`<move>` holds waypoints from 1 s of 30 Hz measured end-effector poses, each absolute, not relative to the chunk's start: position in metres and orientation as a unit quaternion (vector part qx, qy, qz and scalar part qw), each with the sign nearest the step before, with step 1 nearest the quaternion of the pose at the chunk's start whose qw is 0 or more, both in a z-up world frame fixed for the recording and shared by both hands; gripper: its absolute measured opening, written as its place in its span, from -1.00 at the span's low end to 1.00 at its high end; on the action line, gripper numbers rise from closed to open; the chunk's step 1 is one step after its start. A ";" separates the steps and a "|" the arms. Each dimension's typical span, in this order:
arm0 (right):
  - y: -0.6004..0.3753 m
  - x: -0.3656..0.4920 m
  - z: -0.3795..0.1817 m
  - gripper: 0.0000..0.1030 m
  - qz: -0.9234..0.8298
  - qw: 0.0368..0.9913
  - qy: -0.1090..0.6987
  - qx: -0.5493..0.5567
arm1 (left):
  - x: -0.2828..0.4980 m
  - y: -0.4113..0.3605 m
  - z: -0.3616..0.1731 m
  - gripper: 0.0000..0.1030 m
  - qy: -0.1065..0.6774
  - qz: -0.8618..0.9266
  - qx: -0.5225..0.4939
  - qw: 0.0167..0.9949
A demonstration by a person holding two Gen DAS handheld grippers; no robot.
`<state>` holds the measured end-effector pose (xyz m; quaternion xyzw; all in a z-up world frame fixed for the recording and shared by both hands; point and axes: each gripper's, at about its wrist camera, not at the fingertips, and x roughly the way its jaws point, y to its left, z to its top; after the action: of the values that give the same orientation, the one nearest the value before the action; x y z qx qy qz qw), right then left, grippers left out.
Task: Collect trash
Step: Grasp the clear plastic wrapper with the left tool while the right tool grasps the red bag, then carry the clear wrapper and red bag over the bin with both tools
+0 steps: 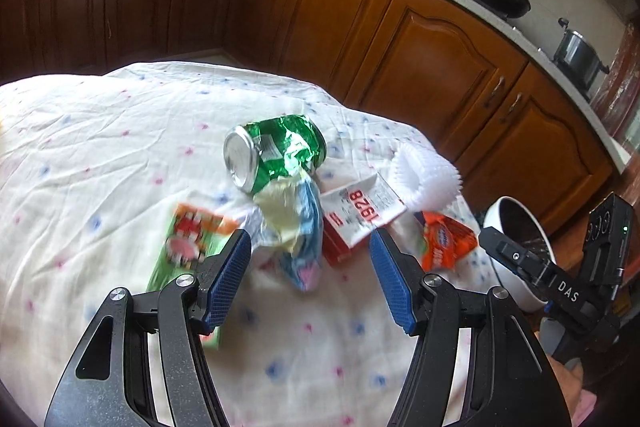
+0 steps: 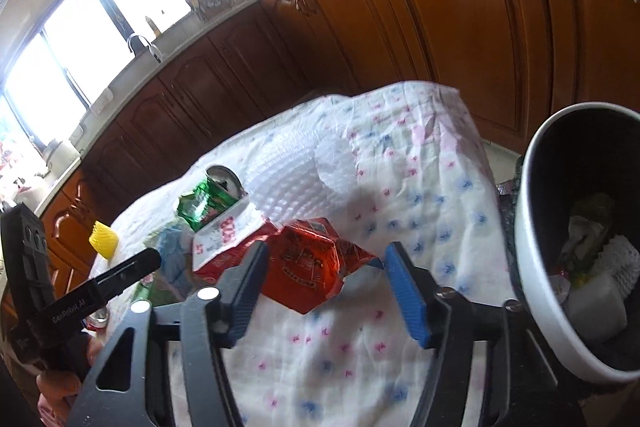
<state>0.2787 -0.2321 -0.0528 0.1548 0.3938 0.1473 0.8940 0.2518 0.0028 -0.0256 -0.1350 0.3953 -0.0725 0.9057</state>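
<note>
Trash lies on a table under a white dotted cloth (image 1: 100, 155). My left gripper (image 1: 310, 253) is open above a crumpled blue-and-yellow plastic wrapper (image 1: 296, 227), whose near end shows between the fingers. Around the wrapper lie a crushed green can (image 1: 276, 155), a red-and-white carton (image 1: 360, 219), a green snack pack (image 1: 184, 239) and an orange wrapper (image 1: 448, 239). In the right wrist view my right gripper (image 2: 326, 255) is open, and the orange wrapper (image 2: 312, 263) shows between its pads while resting on the cloth. A white bin (image 2: 532, 227) holding trash stands at the right.
A white foam net (image 1: 424, 175) lies behind the carton, and a yellow foam net (image 2: 105, 239) sits at the table's far left. Brown kitchen cabinets (image 1: 432, 59) run close behind the table. The bin (image 1: 504, 211) sits just off the table's right edge.
</note>
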 end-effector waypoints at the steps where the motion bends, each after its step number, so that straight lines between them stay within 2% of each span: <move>1: -0.230 0.281 -0.056 -0.06 0.146 0.892 0.400 0.151 | 0.258 0.001 -0.028 0.22 0.399 -0.071 -0.130 0.905; 2: -0.229 0.282 -0.060 -0.18 0.147 0.890 0.406 0.148 | 0.261 0.000 -0.031 0.22 0.402 -0.069 -0.127 0.904; 4: -0.227 0.282 -0.063 -0.79 0.151 0.887 0.411 0.146 | 0.266 -0.002 -0.037 0.21 0.409 -0.069 -0.124 0.901; 5: -0.227 0.280 -0.063 -0.84 0.152 0.887 0.411 0.143 | 0.268 -0.003 -0.040 0.19 0.414 -0.070 -0.122 0.900; 7: -0.225 0.274 -0.061 -0.91 0.155 0.890 0.405 0.137 | 0.270 -0.005 -0.044 -0.18 0.417 -0.071 -0.115 0.899; 8: -0.225 0.270 -0.059 -0.93 0.156 0.892 0.403 0.133 | 0.270 -0.006 -0.046 -0.38 0.421 -0.074 -0.110 0.897; 12: -0.228 0.257 -0.052 -0.96 0.162 0.895 0.392 0.134 | 0.261 -0.004 -0.046 -0.54 0.413 -0.072 -0.106 0.901; 21: -0.246 0.224 -0.035 -0.97 0.166 0.903 0.367 0.147 | 0.224 -0.003 -0.029 -0.60 0.395 -0.084 -0.121 0.907; 30: -0.284 0.197 -0.017 -0.97 0.142 0.914 0.344 0.160 | 0.203 -0.048 -0.006 -0.61 0.381 -0.148 -0.111 0.906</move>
<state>0.1973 -0.2845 -0.0171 0.1602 0.3442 0.1418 0.9142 0.2029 -0.0484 -0.0060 -0.1114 0.3806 -0.1479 0.9060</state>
